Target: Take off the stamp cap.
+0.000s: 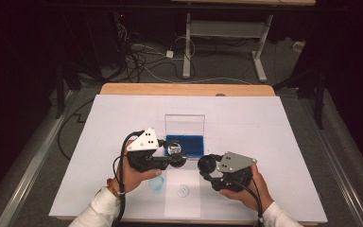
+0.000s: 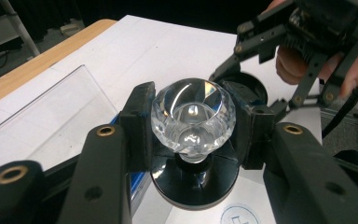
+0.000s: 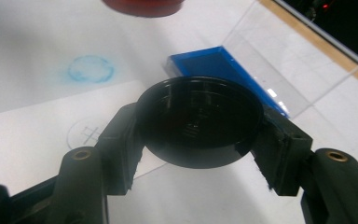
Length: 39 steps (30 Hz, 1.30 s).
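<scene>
Left gripper view: a faceted crystal ball (image 2: 193,114) on a black base is clamped by the left gripper (image 2: 193,121), just right of the blue-lined case (image 1: 185,145). A black disc (image 3: 199,120), clamped by the right gripper (image 3: 199,135), is held beside it.

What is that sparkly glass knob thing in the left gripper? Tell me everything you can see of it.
The knob is clear and faceted like cut crystal, with a rounded top that narrows to a short neck on a round black base. It stands upright, clamped on both sides by the left gripper, in front of the blue pad of an open clear case.
</scene>
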### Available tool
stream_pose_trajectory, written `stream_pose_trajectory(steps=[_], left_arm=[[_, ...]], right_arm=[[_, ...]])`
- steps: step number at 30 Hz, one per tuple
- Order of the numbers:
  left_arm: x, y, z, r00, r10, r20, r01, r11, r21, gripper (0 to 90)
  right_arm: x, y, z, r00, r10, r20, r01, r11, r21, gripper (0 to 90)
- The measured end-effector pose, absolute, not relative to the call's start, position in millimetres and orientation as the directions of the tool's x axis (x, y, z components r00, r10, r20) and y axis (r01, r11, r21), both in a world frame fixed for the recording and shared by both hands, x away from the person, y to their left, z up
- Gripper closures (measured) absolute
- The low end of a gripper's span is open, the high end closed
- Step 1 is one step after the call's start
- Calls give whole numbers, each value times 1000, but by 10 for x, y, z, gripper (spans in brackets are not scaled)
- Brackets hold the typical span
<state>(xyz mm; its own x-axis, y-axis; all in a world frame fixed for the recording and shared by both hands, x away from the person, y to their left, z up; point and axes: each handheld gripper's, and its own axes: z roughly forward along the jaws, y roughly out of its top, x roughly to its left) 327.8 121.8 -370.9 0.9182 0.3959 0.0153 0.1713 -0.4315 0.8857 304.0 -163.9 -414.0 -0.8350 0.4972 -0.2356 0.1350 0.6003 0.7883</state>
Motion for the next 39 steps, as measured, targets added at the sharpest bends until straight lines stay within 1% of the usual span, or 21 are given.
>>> stream_pose_trajectory(steps=[7, 12, 19, 30, 39], left_arm=[[3304, 1249, -3733, 915, 403, 32, 174, -464, 869, 546], [3320, 1295, -3723, 903, 425, 57, 173, -482, 859, 546], [3338, 1391, -3692, 897, 438, 61, 175, -478, 861, 546], [3411, 1529, -3702, 873, 482, 78, 188, -480, 857, 546], [3446, 1583, -3709, 862, 501, 76, 202, -477, 856, 546]], right_arm=[[3034, -1766, -4123, -813, 533, -235, 154, 586, 795, 386], [3019, -1831, -4122, -803, 545, -241, 159, 585, 795, 386], [2982, -1974, -4126, -779, 578, -243, 180, 577, 797, 386], [3053, -2129, -4120, -744, 627, -229, 212, 547, 810, 385], [3083, -2079, -4169, -761, 613, -210, 217, 547, 808, 385]])
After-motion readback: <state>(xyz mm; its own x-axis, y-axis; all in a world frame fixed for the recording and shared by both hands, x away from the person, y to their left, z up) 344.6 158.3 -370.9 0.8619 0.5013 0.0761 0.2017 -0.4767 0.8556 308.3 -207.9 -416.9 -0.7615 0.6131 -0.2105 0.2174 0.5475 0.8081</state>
